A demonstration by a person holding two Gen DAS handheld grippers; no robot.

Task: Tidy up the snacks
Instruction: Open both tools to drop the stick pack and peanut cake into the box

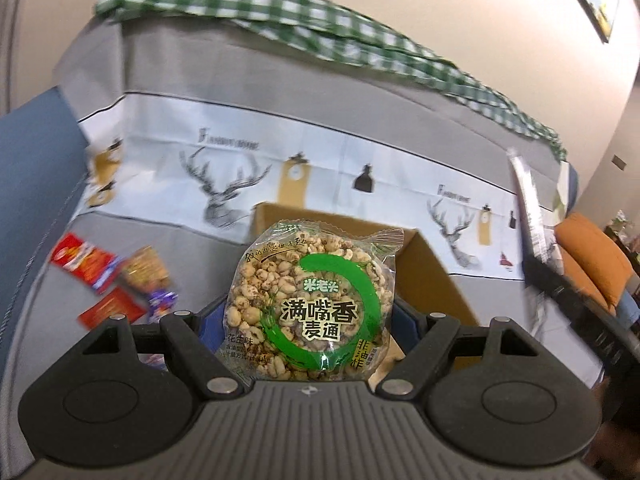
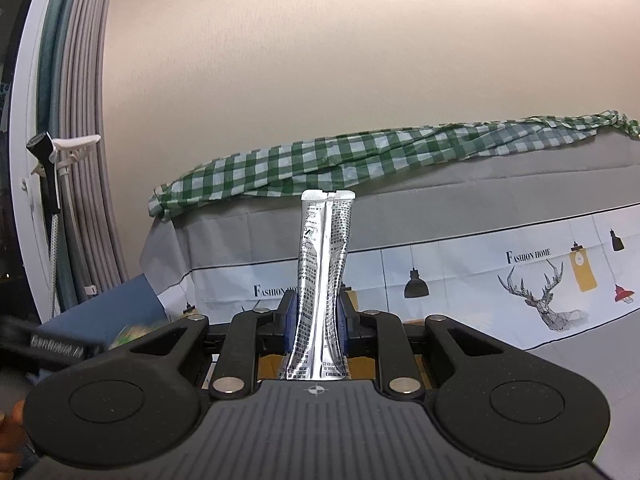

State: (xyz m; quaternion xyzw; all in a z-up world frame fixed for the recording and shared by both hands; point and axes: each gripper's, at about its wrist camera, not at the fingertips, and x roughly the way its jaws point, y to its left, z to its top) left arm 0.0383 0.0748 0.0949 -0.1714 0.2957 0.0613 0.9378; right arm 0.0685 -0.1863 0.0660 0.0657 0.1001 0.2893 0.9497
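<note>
A round clear pack of puffed grain cake with a green ring on its label is raised between the blue pads of my left gripper, which is shut on its sides. It hangs in front of an open cardboard box on the grey bed cover. My right gripper is shut on a tall silver stick sachet, held upright. The same sachet shows blurred at the right in the left wrist view. A bit of the box shows under the right gripper.
Several loose snack packets, red and brown-purple, lie on the cover left of the box. A green checked cloth runs along the back by the wall. An orange cushion is at far right. Curtains hang at left.
</note>
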